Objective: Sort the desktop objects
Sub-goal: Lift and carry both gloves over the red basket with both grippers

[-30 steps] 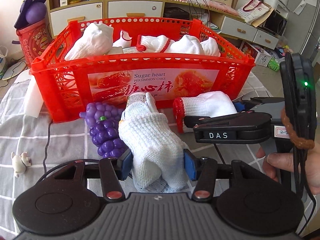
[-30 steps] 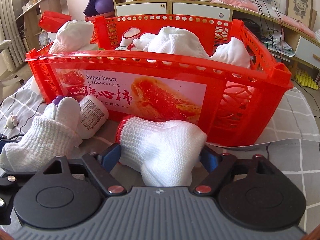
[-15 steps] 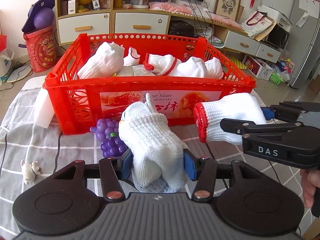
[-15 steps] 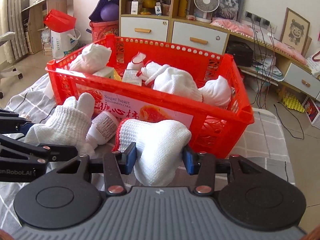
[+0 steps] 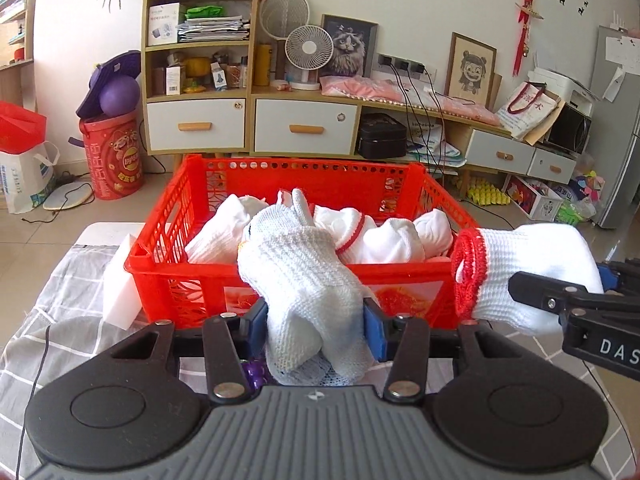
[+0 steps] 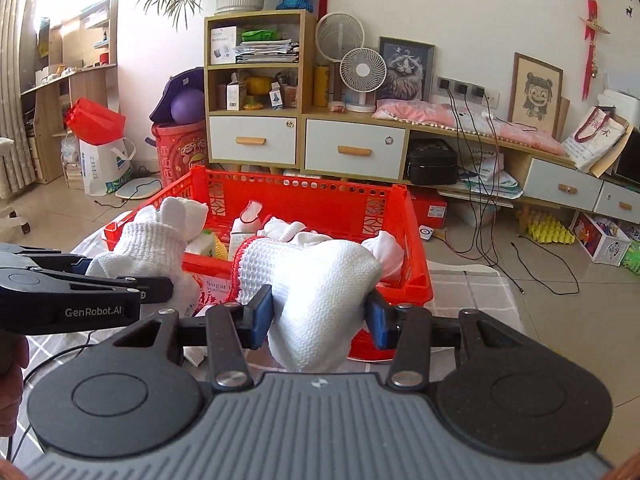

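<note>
My left gripper (image 5: 316, 328) is shut on a white knitted glove (image 5: 304, 272), held in the air just before the near wall of the red plastic basket (image 5: 168, 264). My right gripper (image 6: 318, 322) is shut on a second white glove with a red cuff (image 6: 320, 276), also raised, near the basket's (image 6: 420, 272) front right corner. That red-cuffed glove (image 5: 528, 268) shows at the right of the left wrist view. The left-held glove (image 6: 148, 248) shows at the left of the right wrist view. Several more white gloves (image 5: 384, 236) lie inside the basket.
A white foam block (image 5: 120, 288) stands against the basket's left side on the grey checked cloth (image 5: 40, 320). A purple toy grape (image 5: 254, 372) peeks out under the left gripper. Small boxes (image 6: 208, 244) lie in the basket. Shelves and drawers stand behind, beyond the floor.
Both grippers have risen from the table with their gloves, from below the basket's rim to above it. The bottle and grapes on the cloth have dropped out of sight.
</note>
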Demonstrator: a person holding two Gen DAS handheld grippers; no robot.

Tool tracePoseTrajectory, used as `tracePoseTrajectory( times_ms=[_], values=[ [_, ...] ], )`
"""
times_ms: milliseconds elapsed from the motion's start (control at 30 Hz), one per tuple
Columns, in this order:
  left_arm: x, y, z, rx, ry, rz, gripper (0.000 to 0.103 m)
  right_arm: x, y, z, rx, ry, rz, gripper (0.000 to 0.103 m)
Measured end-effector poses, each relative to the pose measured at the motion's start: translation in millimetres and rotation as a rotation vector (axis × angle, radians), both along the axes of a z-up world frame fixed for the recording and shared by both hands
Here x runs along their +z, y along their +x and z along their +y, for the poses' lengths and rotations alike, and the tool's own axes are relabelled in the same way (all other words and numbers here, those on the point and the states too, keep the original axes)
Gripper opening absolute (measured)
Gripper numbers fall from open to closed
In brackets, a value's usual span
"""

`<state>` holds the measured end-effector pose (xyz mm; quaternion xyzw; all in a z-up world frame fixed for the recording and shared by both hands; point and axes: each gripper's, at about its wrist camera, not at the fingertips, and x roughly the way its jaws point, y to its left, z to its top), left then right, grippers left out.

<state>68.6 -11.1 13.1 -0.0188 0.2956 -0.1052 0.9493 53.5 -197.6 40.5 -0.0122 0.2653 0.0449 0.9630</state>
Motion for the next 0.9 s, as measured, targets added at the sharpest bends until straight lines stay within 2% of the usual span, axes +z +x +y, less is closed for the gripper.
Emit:
tracePoseTrajectory(
  times_ms=[100, 300, 600, 900],
  values=[
    [7, 6, 1, 0.041, -0.015, -0.019, 0.050, -3, 9, -3, -0.012, 0.041, 0.014, 0.047],
    [14, 16, 0, 0.082, -0.035, -0.034, 0.050, -2, 20, 0, -0.025, 0.062, -0.002, 0.047],
    [15, 23, -1, 0.119, 0.020, -0.049, 0.050, -4, 35, 1, -0.032, 0.081, -0.011, 0.047],
    [14, 30, -1, 0.125, 0.029, -0.047, 0.050, -8, 47, 9, -0.029, 0.073, -0.020, 0.047]
  ],
)
